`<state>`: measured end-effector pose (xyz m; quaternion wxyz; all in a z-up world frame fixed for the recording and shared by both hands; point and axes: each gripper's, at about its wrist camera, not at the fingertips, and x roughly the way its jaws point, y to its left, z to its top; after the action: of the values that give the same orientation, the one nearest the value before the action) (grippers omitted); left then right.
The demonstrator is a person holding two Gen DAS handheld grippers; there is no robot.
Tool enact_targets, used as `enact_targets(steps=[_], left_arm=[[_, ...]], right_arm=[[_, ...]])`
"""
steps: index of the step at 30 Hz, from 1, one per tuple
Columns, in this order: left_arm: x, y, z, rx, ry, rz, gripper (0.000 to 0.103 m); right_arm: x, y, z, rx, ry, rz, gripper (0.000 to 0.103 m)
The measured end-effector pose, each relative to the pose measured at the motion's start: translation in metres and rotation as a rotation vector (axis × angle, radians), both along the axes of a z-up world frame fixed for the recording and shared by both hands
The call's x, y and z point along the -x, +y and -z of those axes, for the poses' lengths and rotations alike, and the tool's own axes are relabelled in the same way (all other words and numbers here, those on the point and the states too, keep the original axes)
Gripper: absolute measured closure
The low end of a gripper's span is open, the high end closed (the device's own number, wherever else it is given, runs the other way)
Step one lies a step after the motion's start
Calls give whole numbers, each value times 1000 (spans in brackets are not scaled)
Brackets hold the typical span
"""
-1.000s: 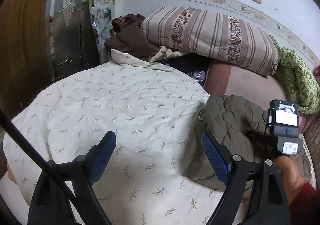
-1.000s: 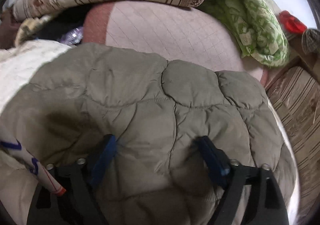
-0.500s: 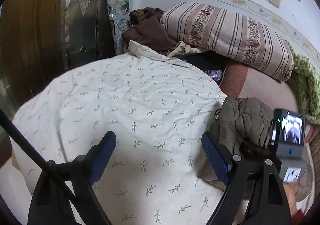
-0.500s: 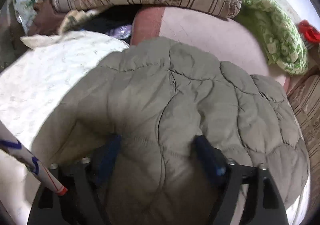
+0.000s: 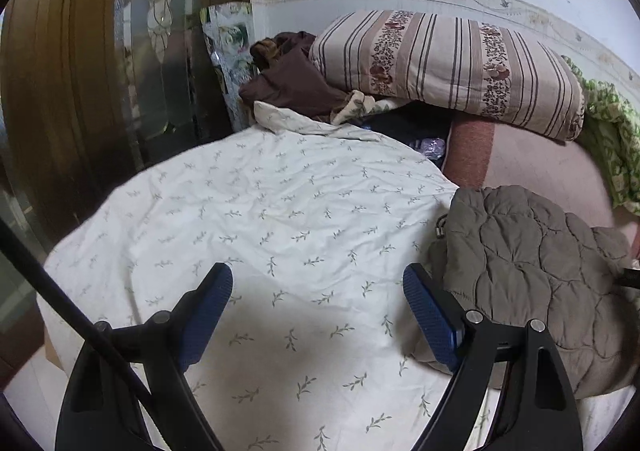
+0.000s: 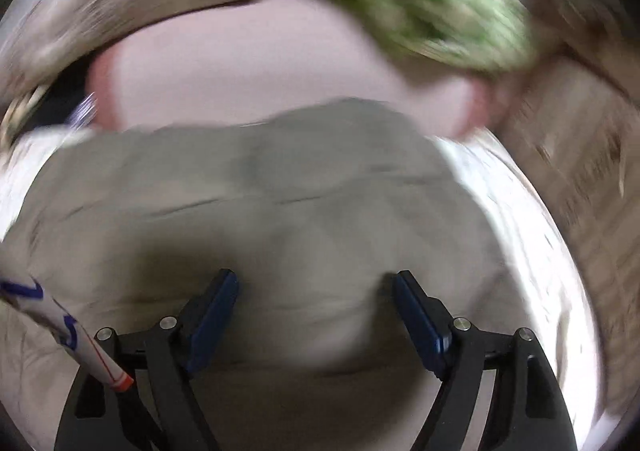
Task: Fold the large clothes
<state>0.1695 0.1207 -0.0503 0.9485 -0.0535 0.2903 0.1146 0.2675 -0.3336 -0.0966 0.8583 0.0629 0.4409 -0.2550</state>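
A grey-green quilted jacket (image 5: 532,267) lies bunched in a compact heap on the right side of a cream sheet with a leaf print (image 5: 280,235). My left gripper (image 5: 318,291) is open and empty above the sheet, with its right finger beside the jacket's left edge. In the blurred right wrist view my right gripper (image 6: 312,291) is open and empty just above the jacket (image 6: 280,211). The right gripper does not show in the left wrist view.
A striped folded quilt (image 5: 448,67), brown clothes (image 5: 292,83) and a green patterned blanket (image 5: 612,131) are piled at the back against the wall. A pink mat (image 5: 540,167) lies behind the jacket. A wooden and glass door (image 5: 100,71) stands on the left.
My right gripper has lifted off the jacket and left the left wrist view; it now moves fast, blurring its own view. The left gripper has shifted a little and stays open.
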Motion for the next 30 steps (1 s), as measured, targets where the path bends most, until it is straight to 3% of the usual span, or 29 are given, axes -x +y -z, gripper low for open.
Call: enact_targets(steps=[4,7,10,15,18,24,28,30], left_arm=[[0,-8,4,-17,15,17,16],[4,-14,4,-41,9,23,16],[8,-22,4,-54,-1,38,16],[23,-36,0,-119,-55,27,16],[42,-38,-9,-125,-106,2,16],[102,-37,-43,-29,-163,-33,11],[156,-56,-71,-75,-217,-17,8],[188,-70,-84,-104,-268,60,7]], right_arm=[[39,-70,-12,51,25,201,21],[80,-77,-23,-25,-40,166,21],[108,-59,-20,-46,-59,95,21],[107,-39,27,19,55,46,17],[132,-21,8,36,-10,38,17],[227,29,-23,-37,-136,-64,17],[291,62,-23,-6,-171,-114,17],[315,76,-21,9,-182,-130,17]])
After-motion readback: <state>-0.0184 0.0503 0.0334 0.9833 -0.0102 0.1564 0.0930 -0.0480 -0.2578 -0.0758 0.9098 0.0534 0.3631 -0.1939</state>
